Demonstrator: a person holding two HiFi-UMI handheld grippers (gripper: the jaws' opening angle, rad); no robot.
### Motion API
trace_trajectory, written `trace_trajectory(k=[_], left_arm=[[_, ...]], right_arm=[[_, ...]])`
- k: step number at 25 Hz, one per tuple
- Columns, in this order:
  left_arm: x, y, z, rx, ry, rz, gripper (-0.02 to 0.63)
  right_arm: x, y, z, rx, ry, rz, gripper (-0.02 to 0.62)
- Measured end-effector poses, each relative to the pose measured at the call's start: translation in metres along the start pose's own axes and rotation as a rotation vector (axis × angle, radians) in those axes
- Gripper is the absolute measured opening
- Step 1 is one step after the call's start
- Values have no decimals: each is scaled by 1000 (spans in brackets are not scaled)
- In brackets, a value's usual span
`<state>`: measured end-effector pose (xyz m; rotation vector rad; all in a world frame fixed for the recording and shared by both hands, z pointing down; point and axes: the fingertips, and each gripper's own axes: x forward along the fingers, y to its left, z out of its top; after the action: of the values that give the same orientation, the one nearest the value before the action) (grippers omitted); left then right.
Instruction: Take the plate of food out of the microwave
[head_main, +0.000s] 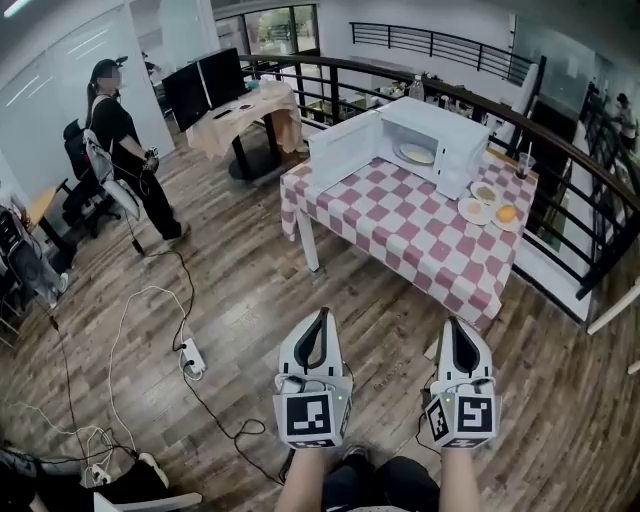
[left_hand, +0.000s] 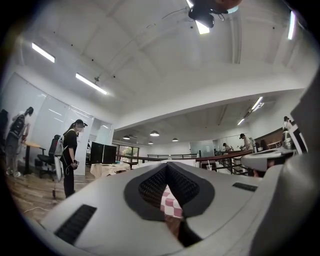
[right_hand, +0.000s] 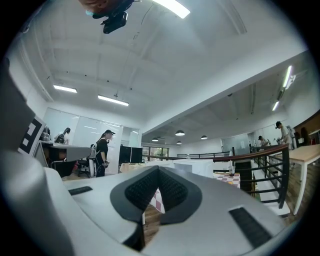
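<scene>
A white microwave (head_main: 430, 140) stands open on a table with a red-and-white checked cloth (head_main: 405, 225), its door (head_main: 343, 152) swung to the left. Inside it lies a plate of food (head_main: 417, 154). My left gripper (head_main: 320, 318) and right gripper (head_main: 459, 326) hang side by side over the wooden floor, well short of the table. Both are shut with nothing between their jaws. In the left gripper view only a sliver of checked cloth (left_hand: 171, 204) shows past the jaws; the right gripper view shows the microwave (right_hand: 192, 166) far ahead.
Two plates (head_main: 474, 210) with food and a cup (head_main: 523, 165) sit right of the microwave. A black railing (head_main: 575, 160) runs behind the table. A person (head_main: 125, 150) stands at the left near a desk with monitors (head_main: 205, 85). Cables and a power strip (head_main: 192, 357) lie on the floor.
</scene>
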<state>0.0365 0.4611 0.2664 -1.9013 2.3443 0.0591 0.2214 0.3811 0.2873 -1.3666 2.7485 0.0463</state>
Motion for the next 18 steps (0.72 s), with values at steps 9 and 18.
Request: trace_trajectory(k=[9,18], left_arm=[[28,27,-12,-7,20,-1,20],[71,43,-32,-19,96,17,20]], right_arm=[[45,20,-10,5,25,5,11],[108,28,-17,13,46,64,12]])
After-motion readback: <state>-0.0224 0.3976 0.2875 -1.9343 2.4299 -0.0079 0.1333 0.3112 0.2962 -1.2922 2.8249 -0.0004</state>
